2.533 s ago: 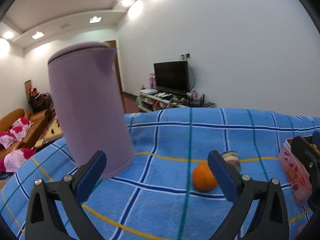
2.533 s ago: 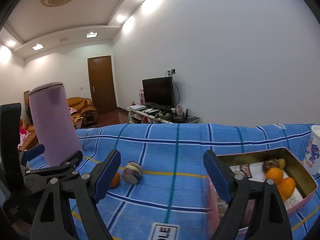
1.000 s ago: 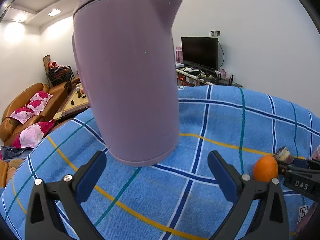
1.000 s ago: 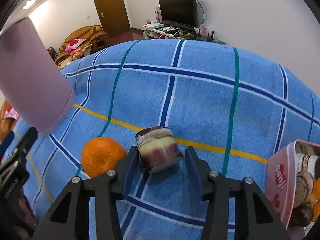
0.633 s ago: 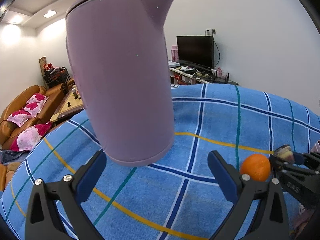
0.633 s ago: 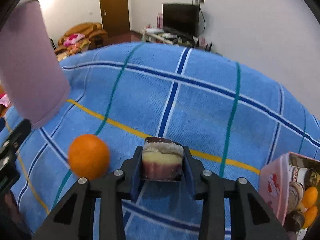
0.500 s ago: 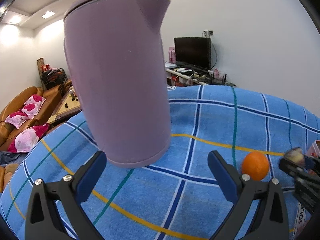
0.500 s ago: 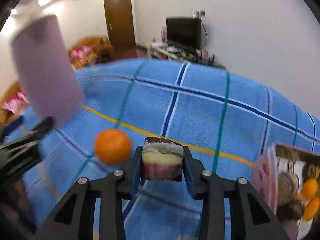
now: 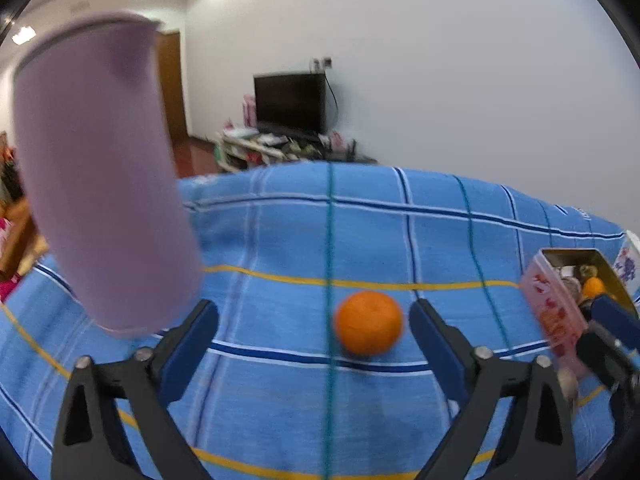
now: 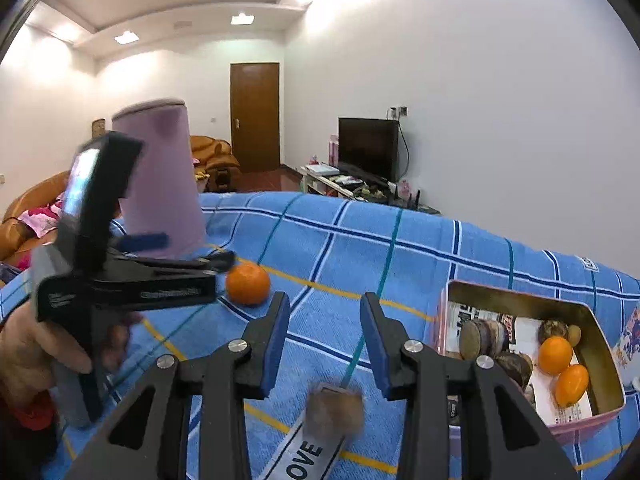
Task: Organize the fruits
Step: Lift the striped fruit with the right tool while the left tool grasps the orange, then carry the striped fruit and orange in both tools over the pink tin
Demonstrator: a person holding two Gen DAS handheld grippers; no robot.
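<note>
Over the blue checked table (image 9: 280, 220), with the pink rectangular tin (image 10: 520, 300) to its right, the right gripper (image 10: 324, 310) is held narrowly parted and empty. The round orange (image 9: 368, 322) is framed, untouched, between the left gripper's (image 9: 312, 314) wide, closing jaws. A blurred brown fruit piece (image 10: 334, 408) is seen below the right gripper; a grasp is judged next.

"OVE" — partial black letters on a white label (image 10: 308, 454) sewn to the blue tablecloth (image 10: 340, 240).

The left claw (image 9: 314, 330) is closing, its pads not yet touching anything. An orange (image 9: 368, 322) sits on the blue checked cloth (image 9: 280, 240) between the pads, nearer the right one. A blurred purple jug (image 9: 104, 176) stands far left. At the right edge is a pink tin (image 9: 554, 308) with fruit inside, the right claw (image 9: 612, 340) beside it.
</note>
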